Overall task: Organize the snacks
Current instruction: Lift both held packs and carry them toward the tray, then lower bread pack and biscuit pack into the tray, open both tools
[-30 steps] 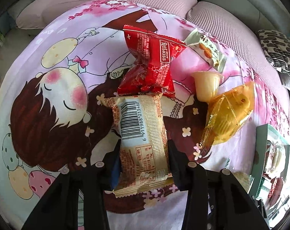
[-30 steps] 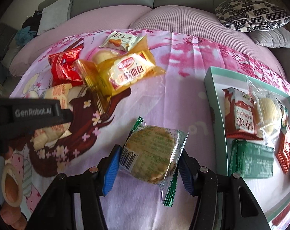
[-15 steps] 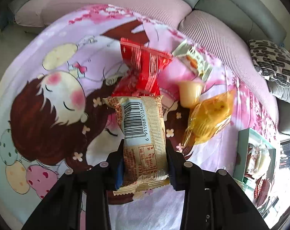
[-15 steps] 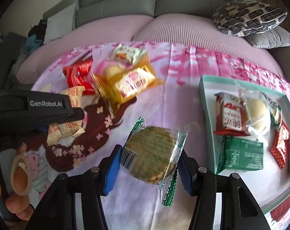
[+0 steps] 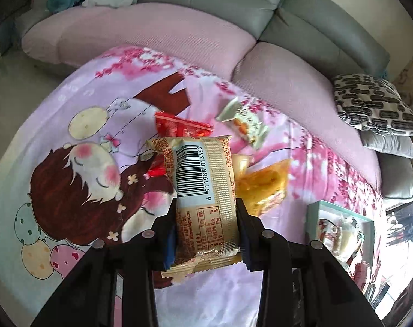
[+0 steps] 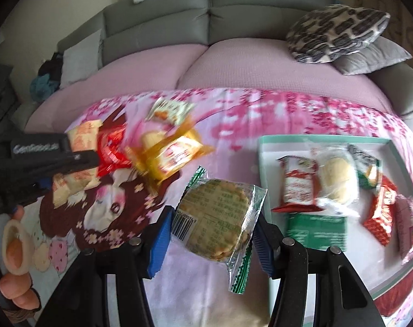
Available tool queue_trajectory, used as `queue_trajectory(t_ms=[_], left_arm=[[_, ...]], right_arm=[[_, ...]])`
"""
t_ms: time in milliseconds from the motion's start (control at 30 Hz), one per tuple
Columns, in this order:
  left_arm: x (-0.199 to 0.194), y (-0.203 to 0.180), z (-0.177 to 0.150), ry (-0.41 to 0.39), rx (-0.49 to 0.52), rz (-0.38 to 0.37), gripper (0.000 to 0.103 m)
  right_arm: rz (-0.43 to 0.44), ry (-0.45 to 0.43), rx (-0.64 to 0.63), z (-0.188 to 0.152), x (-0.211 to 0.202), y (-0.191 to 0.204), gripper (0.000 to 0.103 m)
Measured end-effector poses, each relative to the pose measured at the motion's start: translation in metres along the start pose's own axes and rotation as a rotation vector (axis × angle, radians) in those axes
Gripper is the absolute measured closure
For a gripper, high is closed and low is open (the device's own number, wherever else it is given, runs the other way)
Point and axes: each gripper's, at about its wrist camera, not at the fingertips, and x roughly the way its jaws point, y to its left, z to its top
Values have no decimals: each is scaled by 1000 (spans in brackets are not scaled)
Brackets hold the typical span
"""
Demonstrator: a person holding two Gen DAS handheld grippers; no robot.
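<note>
The left gripper [image 5: 206, 234] is clamped on a beige barcoded snack packet [image 5: 202, 188], and the right gripper [image 6: 210, 231] on a round cracker pack [image 6: 216, 218]; both are in the air. The teal tray [image 6: 263, 147] already contains several snacks, while about four lie on the blanket [image 6: 233, 125].

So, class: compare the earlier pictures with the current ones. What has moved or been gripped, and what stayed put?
Both grippers have risen from the blanket with their packets. The left gripper, whose jaws closed tighter, lifted the beige barcode packet; the right gripper lifted the round cracker packet. Nothing was let go. The red packet, yellow bread packet and tray snacks stayed put.
</note>
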Motion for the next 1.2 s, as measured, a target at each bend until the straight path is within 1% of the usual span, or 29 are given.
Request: queue_trajectory(t_ms=[167,300,400,600,700,800,900,1067,1200], left_arm=[[-4,-32,-8,-3,82,-40,64],[-4,-56,-18,7,143,-77,64],[-3,-75,-26,24,189,-127,64],[-1,-114,-41,33,296,-174,64],[4,-134,-46,43,345,-202,64],[13,-148,-51,55,381,-197,64],[20,-159,-54,58,402,-192,64],[30,-178,-62,57,443,-207,64],[40,-195,-69,70,480,-205,64]], right_arm=[[-70,-27,91,7,-9,-41,45],[-113,-29,202,8,-14,-84,45],[-158,-32,281,6,-19,-117,45],[-236,-46,402,-1,-30,-170,45],[-248,-52,438,-5,-34,-186,45],[-264,-58,452,-5,-35,-196,45],[-281,-59,455,-4,-33,-202,45],[-273,-55,467,-4,-28,-207,45],[-283,-54,482,-5,-26,-212,45]])
